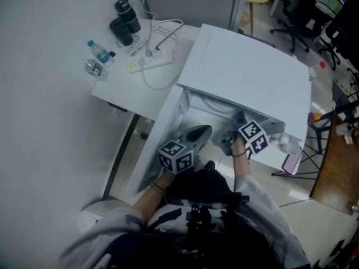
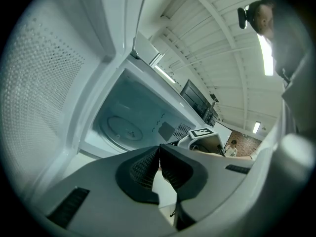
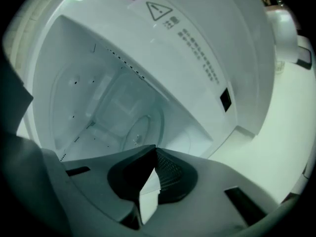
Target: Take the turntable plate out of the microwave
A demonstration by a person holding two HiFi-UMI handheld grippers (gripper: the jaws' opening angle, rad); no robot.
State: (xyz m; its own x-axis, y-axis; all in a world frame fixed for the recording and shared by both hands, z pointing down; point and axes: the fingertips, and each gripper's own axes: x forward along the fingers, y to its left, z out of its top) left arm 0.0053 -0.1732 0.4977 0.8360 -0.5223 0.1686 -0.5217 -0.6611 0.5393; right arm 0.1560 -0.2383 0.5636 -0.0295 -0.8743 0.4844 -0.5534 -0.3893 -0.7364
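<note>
- Head view: white box-shaped microwave (image 1: 247,77), both grippers at its open front.
- Left gripper view: left gripper (image 2: 159,148) closed, empty (tips touching); round clear turntable plate (image 2: 123,130) lies on the cavity floor.
- Right gripper view: right gripper (image 3: 155,150) apparently closed, empty.

On the white surface (image 1: 126,97) to your left you have a clear water bottle (image 1: 100,51) with a blue cap. A black flask (image 1: 128,15) stands just beside a black cup (image 1: 120,31). Near them lies a white power strip (image 1: 152,62) with looping cables (image 1: 164,29). A black office chair (image 1: 300,13) stands well apart, top right.
</note>
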